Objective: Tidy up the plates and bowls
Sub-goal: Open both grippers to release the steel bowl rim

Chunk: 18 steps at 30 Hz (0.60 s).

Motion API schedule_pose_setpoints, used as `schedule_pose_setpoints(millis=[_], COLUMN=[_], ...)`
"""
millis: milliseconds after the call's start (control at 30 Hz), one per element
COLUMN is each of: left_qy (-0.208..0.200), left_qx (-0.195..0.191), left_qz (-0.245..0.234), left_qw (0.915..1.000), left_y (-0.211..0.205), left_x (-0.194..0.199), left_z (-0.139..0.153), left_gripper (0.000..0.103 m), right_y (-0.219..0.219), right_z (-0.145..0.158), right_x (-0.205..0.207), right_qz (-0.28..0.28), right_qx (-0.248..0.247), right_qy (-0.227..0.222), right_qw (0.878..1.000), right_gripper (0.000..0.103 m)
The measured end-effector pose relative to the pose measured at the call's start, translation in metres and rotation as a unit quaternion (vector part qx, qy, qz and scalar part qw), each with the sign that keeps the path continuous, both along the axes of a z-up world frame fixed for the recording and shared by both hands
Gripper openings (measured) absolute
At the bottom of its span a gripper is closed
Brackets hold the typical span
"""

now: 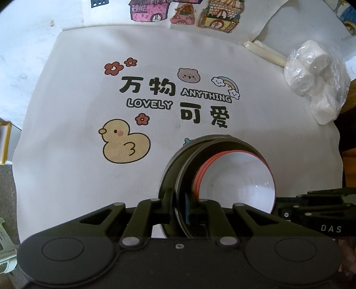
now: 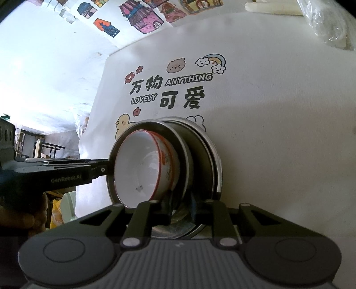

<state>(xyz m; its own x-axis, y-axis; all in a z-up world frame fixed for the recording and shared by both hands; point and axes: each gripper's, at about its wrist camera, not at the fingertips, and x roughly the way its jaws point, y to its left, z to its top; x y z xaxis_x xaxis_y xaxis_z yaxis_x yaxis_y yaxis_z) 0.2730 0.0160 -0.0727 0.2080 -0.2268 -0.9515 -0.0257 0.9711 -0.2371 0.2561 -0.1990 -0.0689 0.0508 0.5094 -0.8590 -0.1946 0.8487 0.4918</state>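
A stack of metal plates with a white red-rimmed bowl nested on top is held above a white mat. My left gripper is shut on the plates' rim on one side. My right gripper is shut on the rim of the same metal plates on the opposite side; the white bowl faces left there. The right gripper shows at the right edge of the left wrist view, and the left gripper shows at the left of the right wrist view.
The white mat printed with a duck and "ANYTHING LOVELY" covers the table. A clear bag of white rolls and a rolled white sheet lie at the back right. House drawings lie beyond the mat. A yellow-edged box stands left.
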Motion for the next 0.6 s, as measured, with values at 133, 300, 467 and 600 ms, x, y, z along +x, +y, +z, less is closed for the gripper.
schedule_pose_setpoints(millis=[133,300,467,600], left_qy=[-0.002,-0.009,-0.017,-0.030], left_qx=[0.003,0.017,0.032,0.057], left_qz=[0.003,0.010,0.021,0.025], left_qw=[1.0000,0.9998,0.9991,0.9976], left_y=[-0.001,-0.001,-0.001,-0.004], left_x=[0.000,-0.001,-0.004,-0.008], left_z=[0.002,0.005,0.007,0.011], left_gripper=[0.011,0.020,0.032,0.044], right_y=[0.000,-0.002,-0.005,-0.008], right_z=[0.001,0.004,0.005,0.006], right_x=[-0.001,0.000,0.000,-0.001], right_qz=[0.002,0.004,0.006,0.008], right_qx=[-0.001,-0.006,-0.010,-0.015], right_qy=[-0.003,-0.011,-0.015,-0.019], right_qw=[1.000,1.000,1.000,1.000], right_gripper=[0.020,0.027,0.038,0.044])
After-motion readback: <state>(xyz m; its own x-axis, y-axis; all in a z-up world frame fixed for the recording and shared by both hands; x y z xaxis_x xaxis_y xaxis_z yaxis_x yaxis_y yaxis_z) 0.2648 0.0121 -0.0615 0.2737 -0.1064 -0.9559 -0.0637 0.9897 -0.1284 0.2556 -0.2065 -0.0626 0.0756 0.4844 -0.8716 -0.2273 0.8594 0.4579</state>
